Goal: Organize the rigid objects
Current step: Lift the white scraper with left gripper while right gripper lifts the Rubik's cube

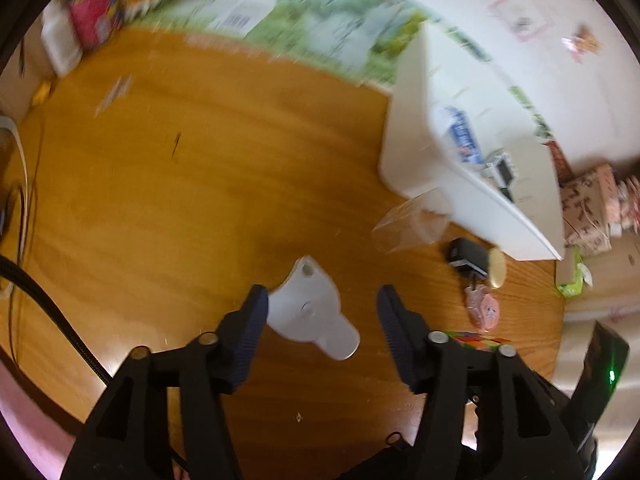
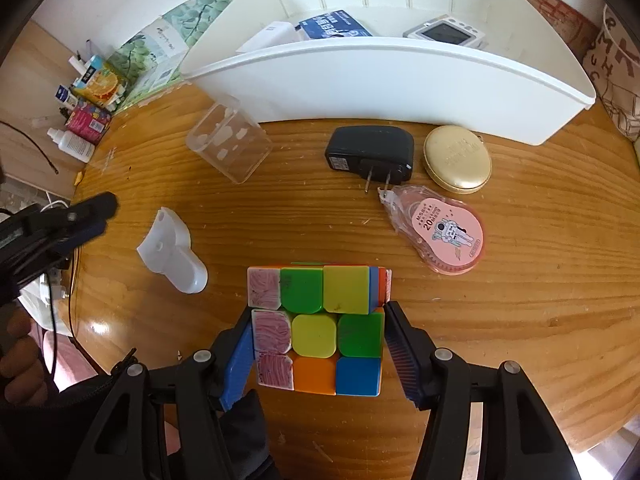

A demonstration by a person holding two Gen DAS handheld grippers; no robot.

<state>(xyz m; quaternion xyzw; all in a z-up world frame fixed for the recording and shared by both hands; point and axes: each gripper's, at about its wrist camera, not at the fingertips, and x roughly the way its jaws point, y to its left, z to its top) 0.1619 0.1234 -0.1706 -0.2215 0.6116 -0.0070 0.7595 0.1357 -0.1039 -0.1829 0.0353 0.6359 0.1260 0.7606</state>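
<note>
A colourful puzzle cube sits near the wooden table's front edge. A white plastic piece lies flat to its left; a clear box, black adapter, gold case and pink tape dispenser lie before the white bin.

counter: varnished wood, glossy, grain showing
puzzle cube: smooth glossy plastic, bright tiles
white part: matt white plastic
clear box: transparent hard plastic
charger: matt black plastic, metal prongs
round case: gold, soft sheen
tape dispenser: pink plastic in a clear wrapper
bin: smooth white plastic
right claw: black plastic, ribbed pads
</note>
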